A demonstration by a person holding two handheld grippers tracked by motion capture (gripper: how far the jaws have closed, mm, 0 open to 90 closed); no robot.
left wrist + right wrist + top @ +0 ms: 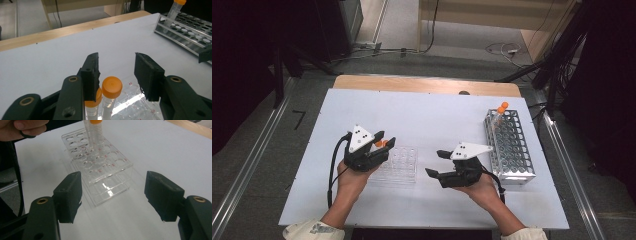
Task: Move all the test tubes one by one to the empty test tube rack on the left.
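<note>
Two orange-capped tubes [111, 93] stand in the clear rack [100, 172], left hand-held gripper [117, 75] open.

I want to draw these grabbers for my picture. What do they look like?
Each gripper, left gripper and right gripper, is black with two flat ribbed jaws, brass-coloured rivets and a pale three-cornered plate on top with small dark dots. A black cable trails from each one. The person wears light cream sleeves.
</note>
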